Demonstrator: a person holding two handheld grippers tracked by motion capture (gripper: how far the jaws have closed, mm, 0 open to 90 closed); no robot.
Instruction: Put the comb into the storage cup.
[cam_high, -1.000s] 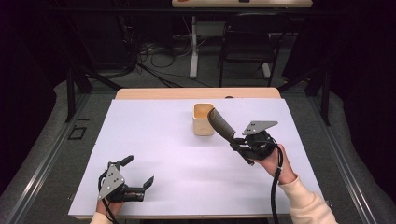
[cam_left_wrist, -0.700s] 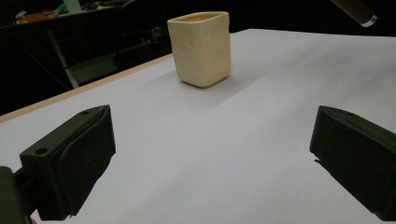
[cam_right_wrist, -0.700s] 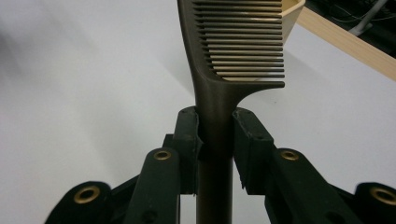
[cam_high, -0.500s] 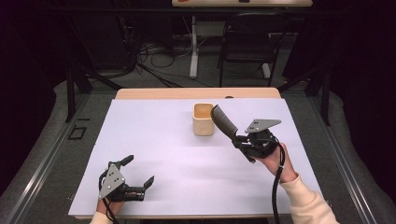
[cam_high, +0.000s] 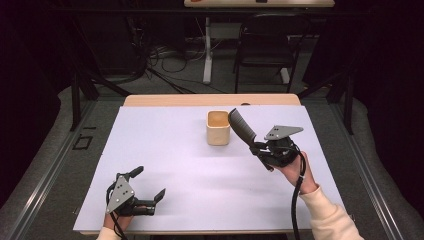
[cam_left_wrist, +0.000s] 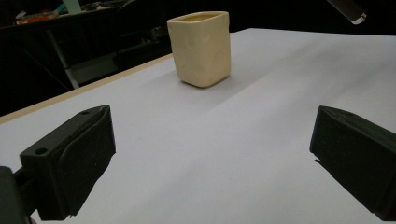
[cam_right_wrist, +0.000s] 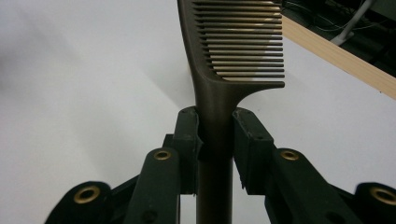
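Note:
A dark brown comb (cam_high: 242, 126) (cam_right_wrist: 238, 42) is held by its handle in my right gripper (cam_high: 257, 147) (cam_right_wrist: 216, 135), which is shut on it. The comb slants up and to the left, its toothed end in the air just right of a cream square cup (cam_high: 218, 127) (cam_left_wrist: 201, 46). The cup stands upright near the middle back of the white-covered table (cam_high: 175, 150). My left gripper (cam_high: 149, 182) (cam_left_wrist: 210, 158) rests low at the front left, open, with nothing between its jaws. The comb's tip (cam_left_wrist: 348, 9) appears at the top right of the left gripper view.
A strip of bare wooden edge (cam_high: 210, 100) runs along the table's far side. Behind it on the dark floor are a black chair (cam_high: 265, 47), a white desk leg (cam_high: 207, 50) and loose cables (cam_high: 160, 60).
The comb's toothed end has lifted slightly and edged right. The left gripper has not moved.

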